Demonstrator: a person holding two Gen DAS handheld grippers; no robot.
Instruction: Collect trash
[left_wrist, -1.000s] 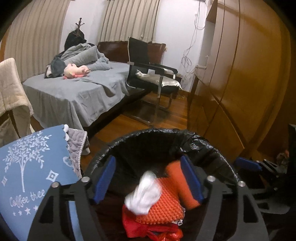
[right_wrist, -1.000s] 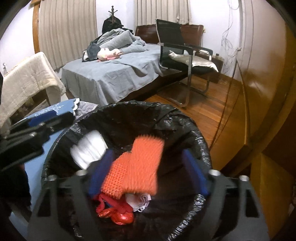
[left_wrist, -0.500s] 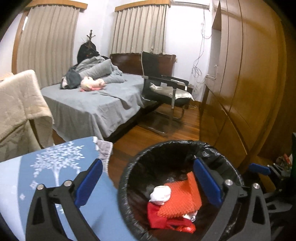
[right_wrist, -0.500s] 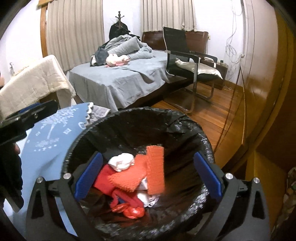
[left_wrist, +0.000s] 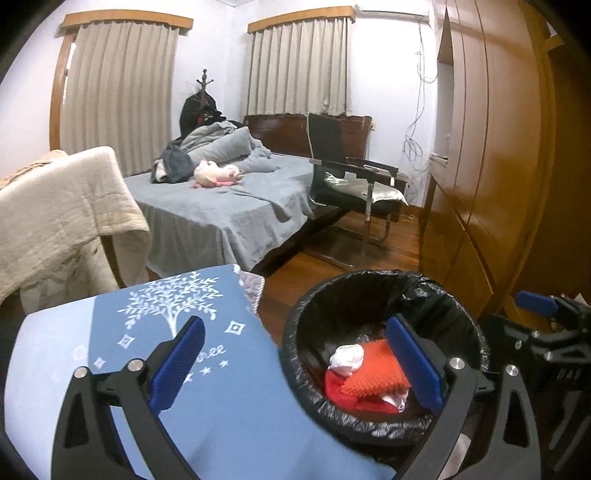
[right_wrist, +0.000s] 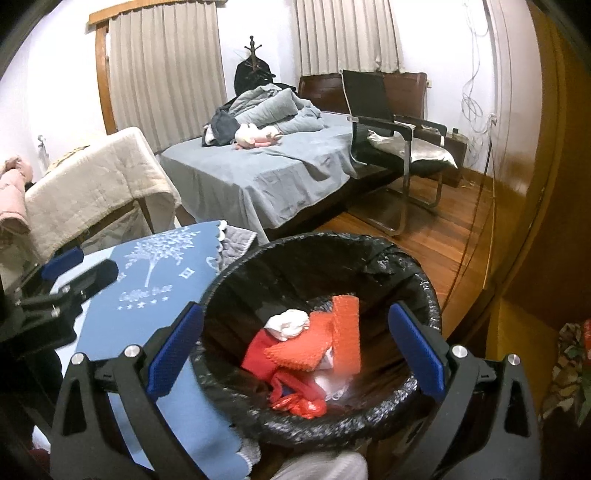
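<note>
A round bin lined with a black bag (left_wrist: 373, 288) (right_wrist: 314, 251) stands on the wood floor. Inside lie an orange bumpy mat (left_wrist: 373, 373) (right_wrist: 343, 336), a crumpled white wad (left_wrist: 347, 358) (right_wrist: 290, 323) and red plastic scraps (right_wrist: 295, 402). My left gripper (left_wrist: 295, 365) hangs open above the bin's left rim and the blue cloth, nothing between its blue pads (left_wrist: 177, 363). My right gripper (right_wrist: 295, 354) stands open over the bin, also empty. Each gripper shows at the other view's edge.
A table under a blue cloth with a white tree print (left_wrist: 166, 332) (right_wrist: 147, 273) sits left of the bin. Beyond are a grey bed (left_wrist: 229, 206), a black chair (left_wrist: 354, 181), a beige blanket over furniture (left_wrist: 55, 206) and wooden wardrobes (left_wrist: 498, 166) on the right.
Both grippers let go of the orange mat and white wad, which dropped into the bin. Both jaws widened and both grippers rose and drew back from the bin.
</note>
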